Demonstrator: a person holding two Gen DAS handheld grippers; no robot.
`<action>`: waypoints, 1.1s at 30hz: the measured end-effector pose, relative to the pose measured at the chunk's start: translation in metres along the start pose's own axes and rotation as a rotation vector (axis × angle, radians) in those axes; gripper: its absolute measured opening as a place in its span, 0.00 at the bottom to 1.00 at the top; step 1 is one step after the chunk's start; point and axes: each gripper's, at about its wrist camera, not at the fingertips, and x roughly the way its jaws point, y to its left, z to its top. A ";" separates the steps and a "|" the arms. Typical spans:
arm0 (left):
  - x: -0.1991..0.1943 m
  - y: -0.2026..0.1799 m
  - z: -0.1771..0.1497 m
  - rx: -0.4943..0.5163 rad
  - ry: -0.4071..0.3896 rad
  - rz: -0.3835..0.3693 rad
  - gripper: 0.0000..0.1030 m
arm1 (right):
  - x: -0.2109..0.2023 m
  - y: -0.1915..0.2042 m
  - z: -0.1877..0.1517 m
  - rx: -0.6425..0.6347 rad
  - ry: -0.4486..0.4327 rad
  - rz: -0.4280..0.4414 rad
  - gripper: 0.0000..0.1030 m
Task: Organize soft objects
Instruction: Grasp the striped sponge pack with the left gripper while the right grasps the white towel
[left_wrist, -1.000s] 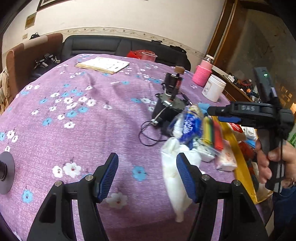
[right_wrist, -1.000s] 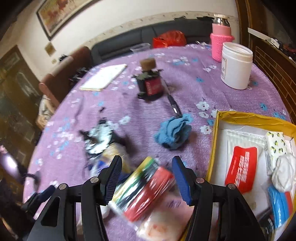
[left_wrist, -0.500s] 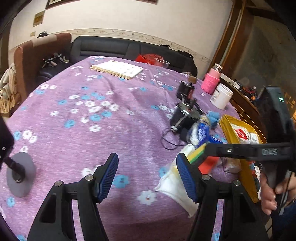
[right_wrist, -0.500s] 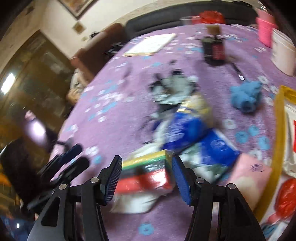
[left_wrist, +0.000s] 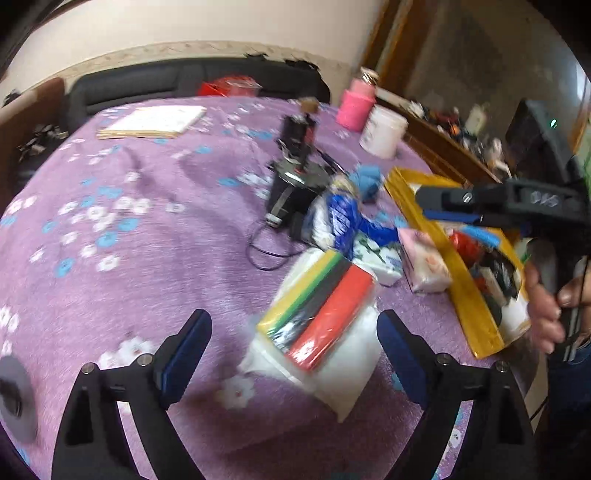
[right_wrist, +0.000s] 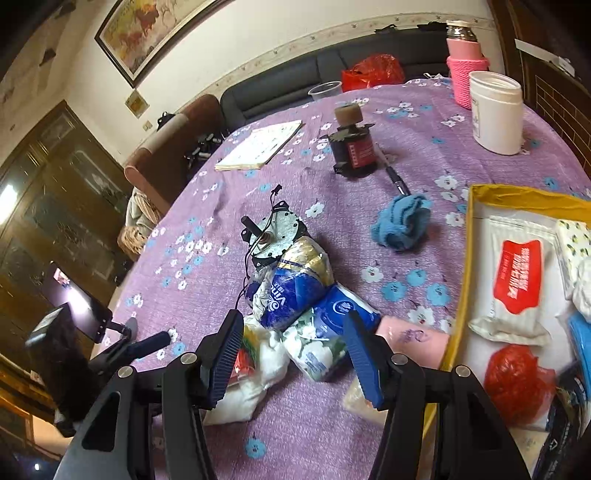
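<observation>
Purple floral tablecloth (right_wrist: 424, 122) before you holds one yellow tray (right_wrist: 466, 236), one blue cloth (right_wrist: 402, 223), one striped sponge pack (left_wrist: 317, 306) lying untouched between your opening left gripper (left_wrist: 293, 341); right gripper (right_wrist: 291, 347) half-wide, gripping nothing.

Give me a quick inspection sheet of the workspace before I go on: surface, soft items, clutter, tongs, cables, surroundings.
Surface: purple flowered tablecloth, crowded on the right.
Job's things: striped pack in a clear bag lying loose; blue tissue packs; pink tissue pack; blue cloth; yellow tray already holds a wipes pack.
Clutter: two small motors, pen, white jar, pink-sleeved flask, notepad.
Tongs: left tongs opening, striped pack between the jaws but untouched; right tongs open over the tissue packs.
Cables: thin black lead from one motor.
Surroundings: dark sofa, framed picture.
</observation>
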 end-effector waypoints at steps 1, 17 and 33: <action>0.008 -0.001 0.002 -0.006 0.013 0.020 0.88 | -0.002 0.001 0.000 -0.002 0.002 0.000 0.59; -0.004 0.020 -0.001 -0.101 -0.024 0.119 0.39 | 0.013 0.024 -0.016 -0.065 0.074 0.071 0.59; -0.010 0.053 -0.015 -0.219 -0.084 0.135 0.39 | 0.041 0.051 -0.021 -0.279 0.059 -0.175 0.62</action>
